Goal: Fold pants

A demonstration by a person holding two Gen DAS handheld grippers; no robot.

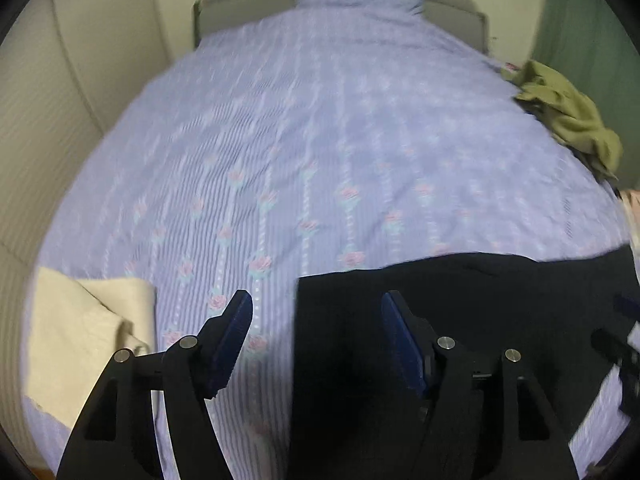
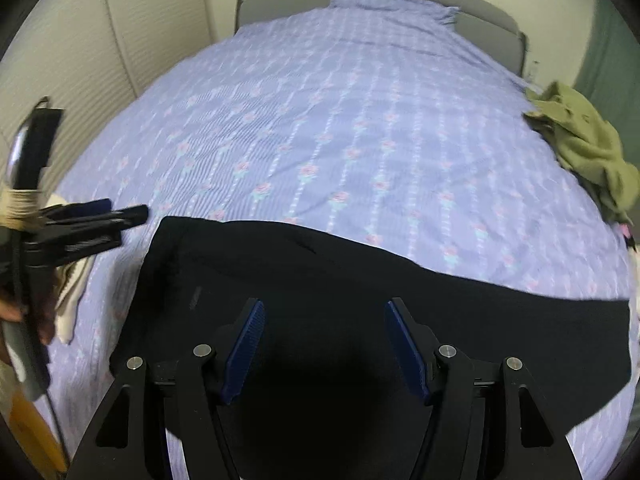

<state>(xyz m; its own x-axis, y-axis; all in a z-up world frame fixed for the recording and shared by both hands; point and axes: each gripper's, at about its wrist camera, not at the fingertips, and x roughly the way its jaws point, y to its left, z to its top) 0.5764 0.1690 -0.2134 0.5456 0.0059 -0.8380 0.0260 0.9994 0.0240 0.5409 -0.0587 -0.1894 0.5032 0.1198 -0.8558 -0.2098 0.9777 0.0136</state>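
1. Near the bed's [image 2: 360,120] foot edge, flat black fabric pants [image 2: 360,280] lie under the right gripper [image 2: 325,344], jaws spread wide.
2. Left gripper [image 1: 316,340], also gaping, straddles the pants' left edge.

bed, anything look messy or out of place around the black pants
Yes: an olive-green garment lies crumpled at the bed's right edge, and a cream cloth sits rumpled by the left edge. The black pants lie flat; both grippers are open.

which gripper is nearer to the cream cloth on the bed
Left. The left gripper hangs open right beside the cream cloth, by the black pants' edge. The right gripper, also open, hovers over the pants, with the left gripper between it and the cloth.
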